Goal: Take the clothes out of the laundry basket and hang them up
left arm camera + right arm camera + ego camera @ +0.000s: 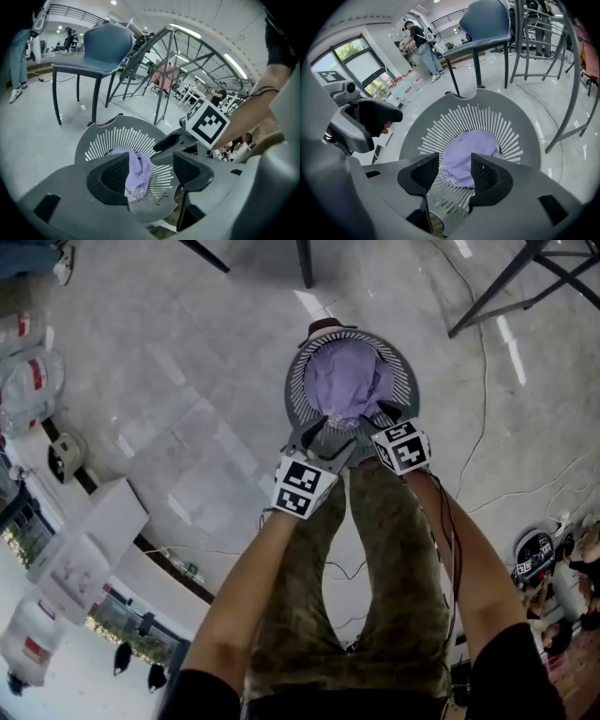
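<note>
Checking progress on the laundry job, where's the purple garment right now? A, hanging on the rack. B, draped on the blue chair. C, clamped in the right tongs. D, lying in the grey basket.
D: the purple garment lies in the grey basket, and the left tongs and right tongs both stand open, gripping nothing.
</note>
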`<state>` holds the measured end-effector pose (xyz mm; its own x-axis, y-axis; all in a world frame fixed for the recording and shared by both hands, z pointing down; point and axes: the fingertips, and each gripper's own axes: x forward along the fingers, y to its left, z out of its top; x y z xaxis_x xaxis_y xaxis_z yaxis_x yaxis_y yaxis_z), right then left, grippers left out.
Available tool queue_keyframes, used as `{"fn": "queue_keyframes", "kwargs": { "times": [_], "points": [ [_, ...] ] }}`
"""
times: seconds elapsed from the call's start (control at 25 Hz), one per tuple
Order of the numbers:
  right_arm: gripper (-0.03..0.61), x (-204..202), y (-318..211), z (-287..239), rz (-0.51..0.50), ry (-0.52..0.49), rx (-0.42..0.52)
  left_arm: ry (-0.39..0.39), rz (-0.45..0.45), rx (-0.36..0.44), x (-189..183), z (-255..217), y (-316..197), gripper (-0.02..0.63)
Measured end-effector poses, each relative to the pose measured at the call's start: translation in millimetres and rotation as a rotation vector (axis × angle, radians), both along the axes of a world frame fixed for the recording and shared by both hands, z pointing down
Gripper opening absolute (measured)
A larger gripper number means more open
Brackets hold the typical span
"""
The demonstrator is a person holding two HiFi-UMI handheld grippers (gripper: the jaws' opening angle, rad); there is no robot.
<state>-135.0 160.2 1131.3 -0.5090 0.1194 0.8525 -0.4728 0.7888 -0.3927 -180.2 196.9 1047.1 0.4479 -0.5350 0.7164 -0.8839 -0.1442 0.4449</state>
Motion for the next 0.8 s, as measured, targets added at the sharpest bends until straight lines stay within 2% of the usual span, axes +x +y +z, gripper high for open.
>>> {"fn": "queue_keyframes", "kwargs": {
  "times": [0.16,0.32,0.64,0.8],
  "points": [
    [0.186,-4.8,-4.8,41.6,0.007,0.023,-0.006,-0.003,0.050,0.011,4.7,22.4,-7.1,0.273],
    [0.186,-6.4,-2.7,83.7,-0.010,0.064,-0.029,0.000,0.055,0.013,4.1,45.1,-13.6,0.273],
    [0.191,-8.6,-2.5,138.1,-0.016,0.151,-0.035,0.020,0.012,-0.006,-12.2,76.9,-16.6,0.273],
    [0.198,-3.7,-10.2,150.1,0.015,0.198,-0.048,0.058,-0.024,0.004,-14.1,79.3,-21.5,0.273]
  ]
}}
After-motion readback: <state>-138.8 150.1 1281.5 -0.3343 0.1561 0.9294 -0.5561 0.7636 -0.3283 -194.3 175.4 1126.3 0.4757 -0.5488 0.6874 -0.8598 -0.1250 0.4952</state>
